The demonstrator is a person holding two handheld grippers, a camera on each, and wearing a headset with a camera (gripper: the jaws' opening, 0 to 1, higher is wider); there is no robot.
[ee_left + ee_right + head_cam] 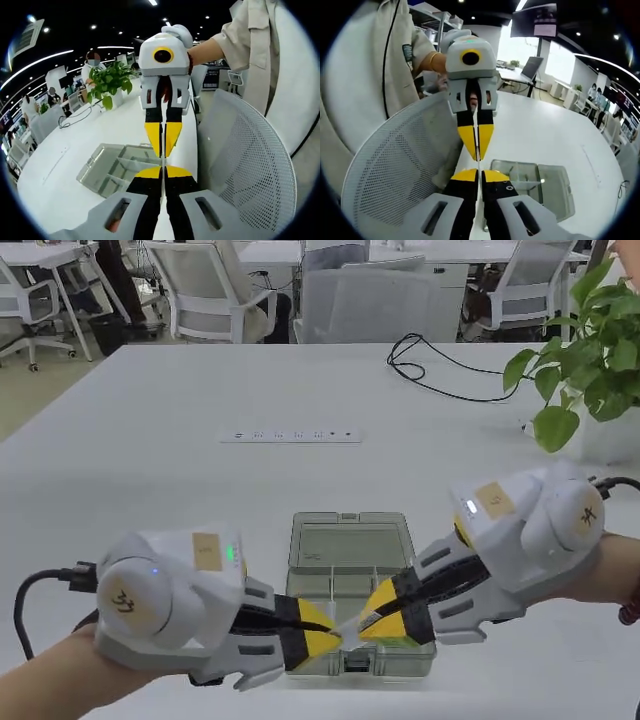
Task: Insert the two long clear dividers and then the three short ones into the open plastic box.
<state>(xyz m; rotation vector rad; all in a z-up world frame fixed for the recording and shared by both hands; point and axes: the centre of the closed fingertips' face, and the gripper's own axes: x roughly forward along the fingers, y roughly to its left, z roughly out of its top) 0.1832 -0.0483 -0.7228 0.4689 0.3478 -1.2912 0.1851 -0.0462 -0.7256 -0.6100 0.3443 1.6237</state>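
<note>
meeting tip to tip just above the near edge of the open plastic box (350,540), the left gripper (325,638) and right gripper (375,625) face each other. each has its jaws pressed together on an end of a thin clear divider (349,626), which the gripper views show edge-on as a pale sliver (479,164). the box lies on the white table (200,400), lid flat behind it, its base already parted into compartments (117,165).

Right gripper (480,173) and left gripper (477,154) pinch a clear divider (479,164) near box (554,199).
</note>
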